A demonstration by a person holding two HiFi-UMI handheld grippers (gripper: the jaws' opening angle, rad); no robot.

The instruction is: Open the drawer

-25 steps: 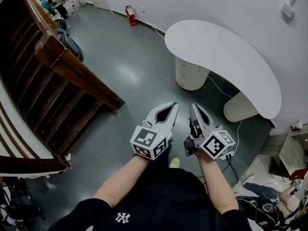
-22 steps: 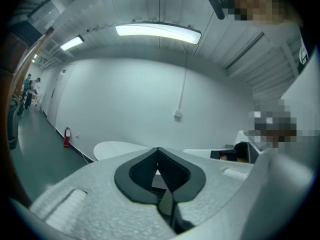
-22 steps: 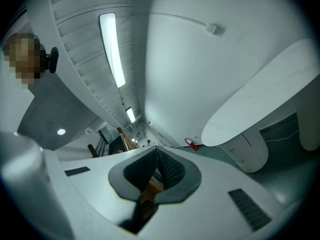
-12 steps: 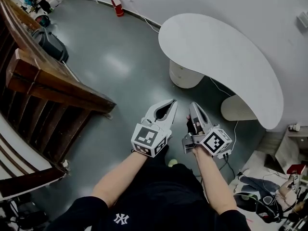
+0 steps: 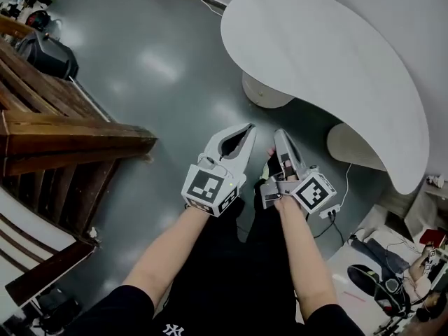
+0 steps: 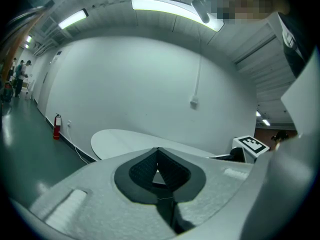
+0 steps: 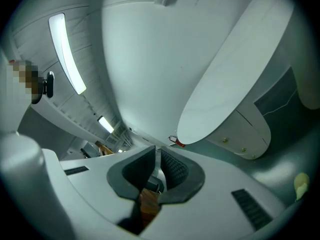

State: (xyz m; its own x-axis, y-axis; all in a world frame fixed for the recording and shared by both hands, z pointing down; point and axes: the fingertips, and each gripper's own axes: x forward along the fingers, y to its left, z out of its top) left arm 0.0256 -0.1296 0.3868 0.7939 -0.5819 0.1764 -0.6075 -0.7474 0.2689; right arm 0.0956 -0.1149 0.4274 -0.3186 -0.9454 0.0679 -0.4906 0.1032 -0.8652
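A white curved desk (image 5: 329, 54) fills the upper right of the head view. Under it stands a round white drawer pedestal (image 5: 264, 93); the right gripper view shows its front with small knobs (image 7: 243, 150). Both grippers are held side by side in the air, short of the desk and pointing at it. My left gripper (image 5: 246, 127) is shut, its pads meeting at the tip (image 6: 158, 149) with nothing in them. My right gripper (image 5: 278, 133) is opening: a thin slit shows between its pads (image 7: 156, 148), and nothing is between them.
A dark wooden stair railing (image 5: 70, 135) runs along the left, with a black bag (image 5: 45, 54) behind it. The desk's second leg (image 5: 353, 145) stands to the right. Cables and clutter (image 5: 378, 278) lie at the lower right. A red fire extinguisher (image 6: 56, 126) stands by the far wall.
Both grippers have come down and forward together. The desk and its pedestal now sit closer and larger in the head view, and the railing has slid to the left.
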